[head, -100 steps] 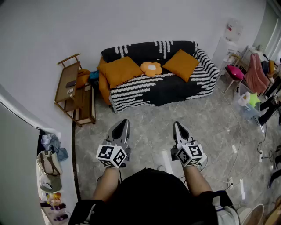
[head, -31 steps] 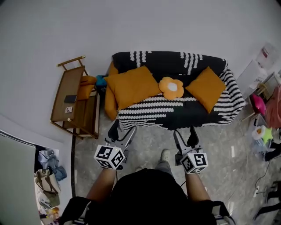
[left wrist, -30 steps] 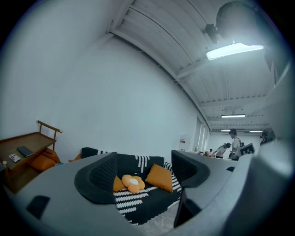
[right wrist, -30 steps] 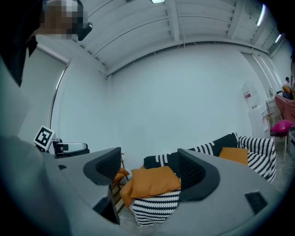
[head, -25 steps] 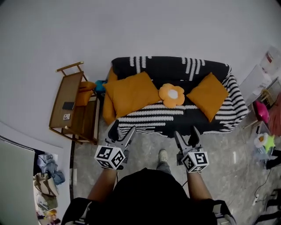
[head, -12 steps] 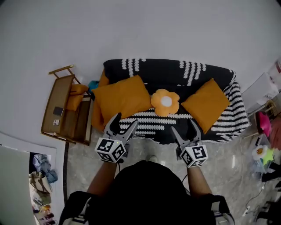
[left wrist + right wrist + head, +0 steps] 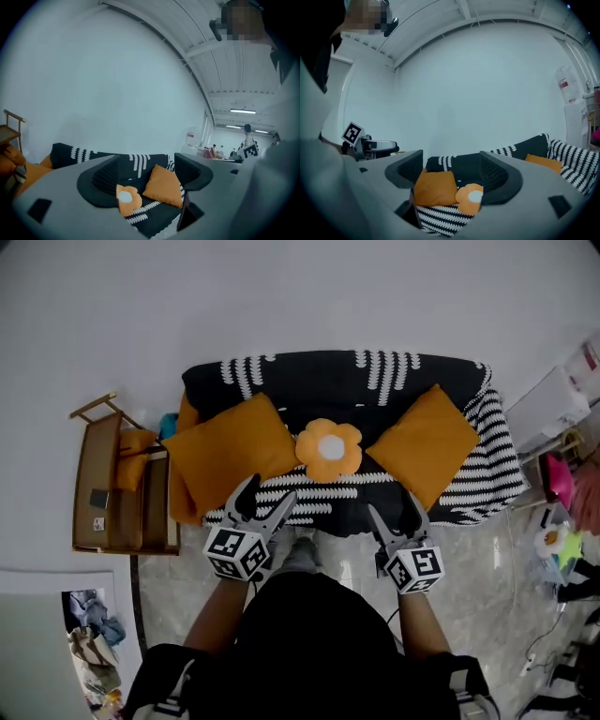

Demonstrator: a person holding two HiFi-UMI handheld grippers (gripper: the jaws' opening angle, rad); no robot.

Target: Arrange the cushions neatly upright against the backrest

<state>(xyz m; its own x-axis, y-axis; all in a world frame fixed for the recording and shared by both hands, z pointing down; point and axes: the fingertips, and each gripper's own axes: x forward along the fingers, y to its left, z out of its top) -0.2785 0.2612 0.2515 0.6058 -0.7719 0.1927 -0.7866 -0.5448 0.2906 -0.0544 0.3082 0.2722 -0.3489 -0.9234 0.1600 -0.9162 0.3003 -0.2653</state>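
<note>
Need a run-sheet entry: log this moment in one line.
phase: pre-grasp | left gripper: open, empty | right gripper: open, empty | left cushion, flower cushion, right cushion: on sofa, untouched

Black-and-white striped sofa [image 7: 347, 381] with three cushions on its seat.
A large orange cushion [image 7: 230, 460] lies tilted just ahead of the left gripper [image 7: 270, 491]. A second orange cushion [image 7: 427, 442] stands on one corner ahead of the right gripper [image 7: 391, 503]. A flower-shaped cushion [image 7: 330, 448] sits between them, beyond the gap between the two grippers.
</note>
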